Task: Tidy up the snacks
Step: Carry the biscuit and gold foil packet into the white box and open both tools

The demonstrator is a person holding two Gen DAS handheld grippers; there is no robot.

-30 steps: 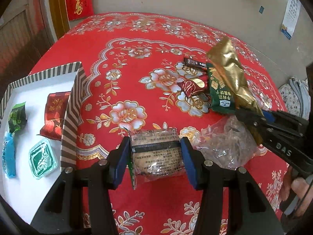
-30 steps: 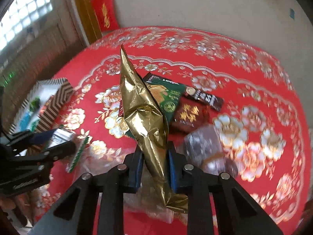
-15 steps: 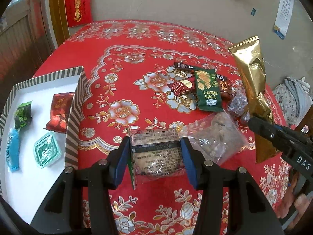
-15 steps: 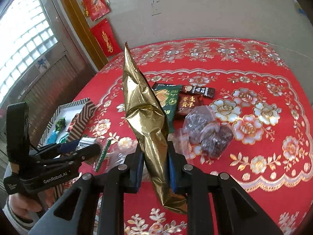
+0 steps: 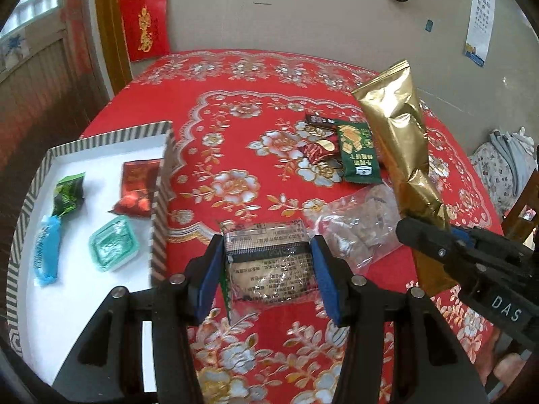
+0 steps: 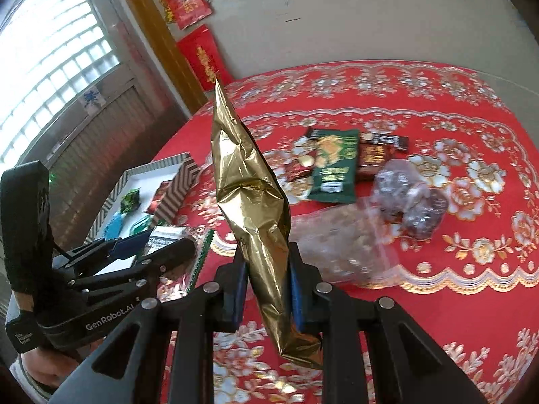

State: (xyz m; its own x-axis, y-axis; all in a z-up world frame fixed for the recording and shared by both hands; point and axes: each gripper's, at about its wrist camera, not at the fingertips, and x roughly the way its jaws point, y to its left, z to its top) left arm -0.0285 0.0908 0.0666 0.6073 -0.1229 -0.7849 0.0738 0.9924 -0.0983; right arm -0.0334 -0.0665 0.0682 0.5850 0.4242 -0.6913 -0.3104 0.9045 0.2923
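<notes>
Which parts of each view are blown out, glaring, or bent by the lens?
Right wrist view: window overexposed white; gold bag throws bright glare. Left wrist view: white tray floor nearly washed out; table edge curves from fisheye; dark vignette rings both views.

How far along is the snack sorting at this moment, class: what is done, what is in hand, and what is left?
Done: four small snacks lie in the striped box. In hand: the left gripper has its jaws shut on a clear-wrapped cake packet, and the right gripper on a gold foil bag. Left on the red tablecloth: a green packet, dark wrappers and clear bags.
</notes>
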